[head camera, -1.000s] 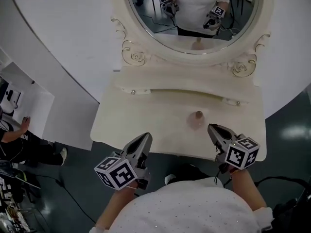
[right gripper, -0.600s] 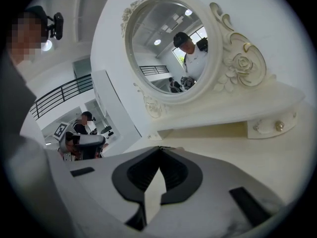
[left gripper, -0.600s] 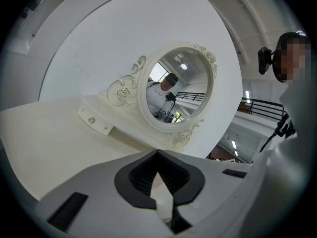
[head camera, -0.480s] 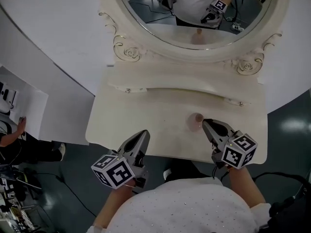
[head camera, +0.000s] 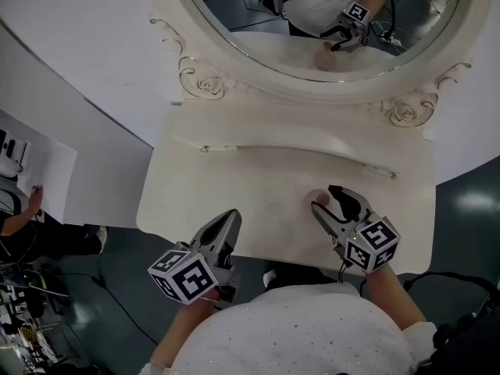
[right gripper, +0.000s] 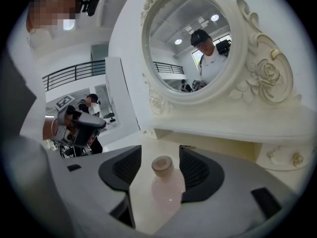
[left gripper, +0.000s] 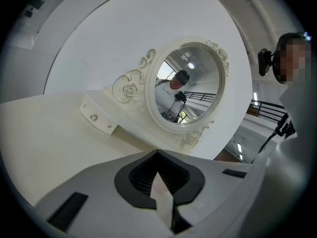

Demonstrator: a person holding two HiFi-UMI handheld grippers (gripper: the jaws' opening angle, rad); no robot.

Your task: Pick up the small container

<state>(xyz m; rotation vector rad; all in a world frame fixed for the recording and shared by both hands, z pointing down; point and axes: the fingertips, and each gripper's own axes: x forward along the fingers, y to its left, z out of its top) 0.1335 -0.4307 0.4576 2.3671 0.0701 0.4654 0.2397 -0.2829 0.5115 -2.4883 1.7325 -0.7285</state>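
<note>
The small container (head camera: 319, 200) is a pale pink bottle with a round cap, standing upright on the cream dressing table (head camera: 234, 186). My right gripper (head camera: 326, 198) reaches over the table's front right, its jaws opening, one on each side of the bottle. In the right gripper view the container (right gripper: 166, 185) stands between the dark pads (right gripper: 197, 167) with a gap on both sides. My left gripper (head camera: 229, 221) hovers at the table's front edge, left of centre, shut and empty. In the left gripper view its jaws meet at the tip (left gripper: 158, 155).
An oval mirror (head camera: 312, 22) in a carved frame rises at the back of the table, above a raised ledge with small knobs (head camera: 205, 148). A white panel (head camera: 47, 170) and a seated person (head camera: 16, 209) are at the left. Dark floor surrounds the table.
My right gripper moved forward and left to the container, and its jaws went from shut to spread around the bottle. The left gripper stayed where it was.
</note>
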